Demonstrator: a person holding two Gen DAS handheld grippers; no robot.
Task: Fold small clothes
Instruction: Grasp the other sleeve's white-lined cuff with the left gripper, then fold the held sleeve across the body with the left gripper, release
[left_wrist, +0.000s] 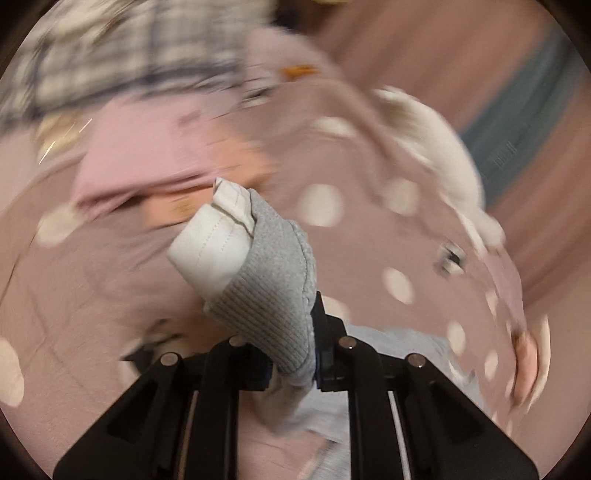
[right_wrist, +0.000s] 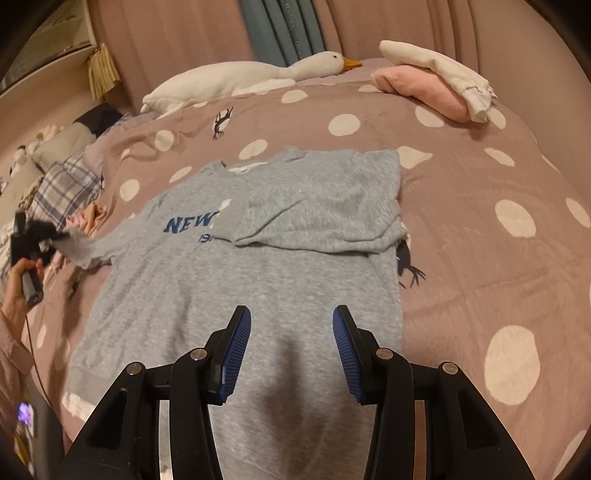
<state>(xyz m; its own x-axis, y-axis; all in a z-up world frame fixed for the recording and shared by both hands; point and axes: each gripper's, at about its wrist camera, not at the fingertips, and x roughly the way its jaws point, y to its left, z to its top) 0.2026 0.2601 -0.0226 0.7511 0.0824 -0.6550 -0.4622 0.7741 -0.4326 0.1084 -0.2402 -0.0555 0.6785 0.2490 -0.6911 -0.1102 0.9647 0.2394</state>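
A grey T-shirt (right_wrist: 229, 288) with blue lettering lies flat on the dotted pink bedspread (right_wrist: 480, 258), its right side and sleeve folded over the chest. My right gripper (right_wrist: 291, 347) is open and empty, hovering over the shirt's lower half. My left gripper (left_wrist: 291, 347) is shut on the shirt's left sleeve cuff (left_wrist: 266, 291), whose white inner hem sticks up. In the right wrist view the left gripper (right_wrist: 48, 236) holds that sleeve lifted at the far left. The left wrist view is motion-blurred.
A white goose plush (right_wrist: 236, 79) lies at the back. A folded pink and white garment pile (right_wrist: 436, 85) sits back right. Plaid cloth (right_wrist: 62, 192) and other clothes lie at the left edge. Curtains hang behind.
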